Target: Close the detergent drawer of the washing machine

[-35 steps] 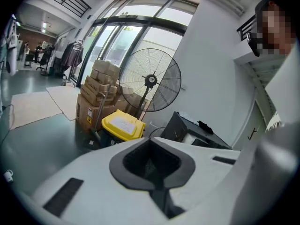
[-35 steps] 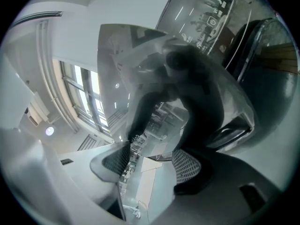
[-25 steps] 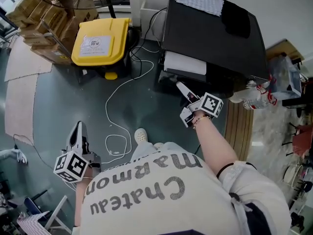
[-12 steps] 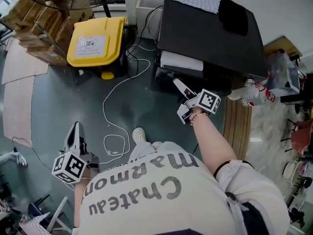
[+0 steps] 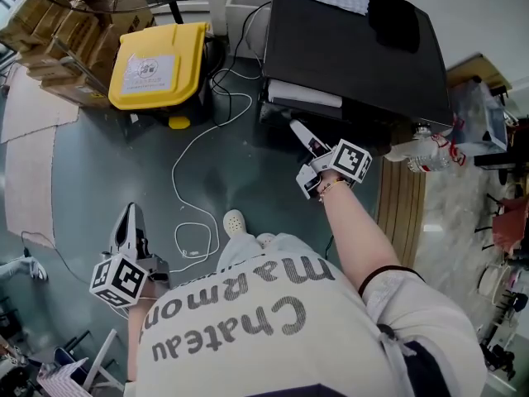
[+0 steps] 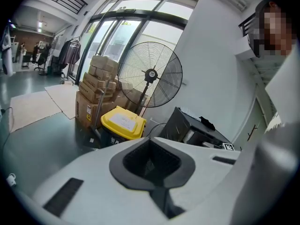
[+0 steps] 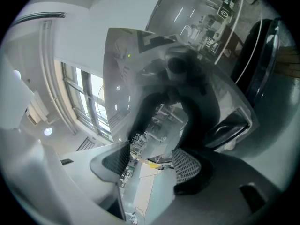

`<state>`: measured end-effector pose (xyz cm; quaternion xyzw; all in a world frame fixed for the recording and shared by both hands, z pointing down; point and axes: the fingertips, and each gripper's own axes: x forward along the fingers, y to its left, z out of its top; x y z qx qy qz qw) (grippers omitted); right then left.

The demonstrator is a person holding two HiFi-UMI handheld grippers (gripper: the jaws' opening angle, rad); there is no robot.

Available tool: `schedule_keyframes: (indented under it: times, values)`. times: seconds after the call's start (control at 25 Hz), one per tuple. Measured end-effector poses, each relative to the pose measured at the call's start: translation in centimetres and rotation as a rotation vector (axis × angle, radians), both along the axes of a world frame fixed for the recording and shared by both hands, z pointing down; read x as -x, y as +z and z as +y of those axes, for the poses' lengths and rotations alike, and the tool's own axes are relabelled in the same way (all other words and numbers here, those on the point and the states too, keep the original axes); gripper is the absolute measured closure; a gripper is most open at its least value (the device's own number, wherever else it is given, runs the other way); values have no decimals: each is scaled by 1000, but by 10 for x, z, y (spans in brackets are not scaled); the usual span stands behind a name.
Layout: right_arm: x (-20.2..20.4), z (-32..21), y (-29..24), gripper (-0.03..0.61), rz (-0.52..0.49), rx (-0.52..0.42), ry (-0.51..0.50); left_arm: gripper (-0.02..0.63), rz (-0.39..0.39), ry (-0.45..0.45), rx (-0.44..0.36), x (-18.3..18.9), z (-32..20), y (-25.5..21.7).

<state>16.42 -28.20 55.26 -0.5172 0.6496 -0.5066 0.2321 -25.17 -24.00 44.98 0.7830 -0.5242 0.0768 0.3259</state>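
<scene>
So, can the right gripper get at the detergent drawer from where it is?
Probably yes: the right gripper sits just in front of the detergent drawer jutting from the washing machine, with nothing visible between them.

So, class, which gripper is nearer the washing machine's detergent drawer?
Right. The right gripper is just short of the detergent drawer; the left gripper is far back at the person's side.

Bright daylight from the windows (image 6: 117, 36) — fisheye edges bend, right gripper view blurred by reflections.
</scene>
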Motion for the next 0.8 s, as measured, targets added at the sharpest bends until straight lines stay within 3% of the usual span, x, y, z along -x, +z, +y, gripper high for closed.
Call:
schedule_keyframes:
  times: [0.12,0.36,0.64,0.8]
  values:
    - [-3,4,6,299,7,48,22,606,0,3,2,-2,1,2]
    - [2,-10,-8,299,-6,-79,-19,605,5,1,3,-1,1,5]
    - [-5,-4,3,299,13,26,34,604,3,-15,8,7,2,6]
    - [-4,-7,0,299,10,-12,30,606,5,-17,5,6,1,7]
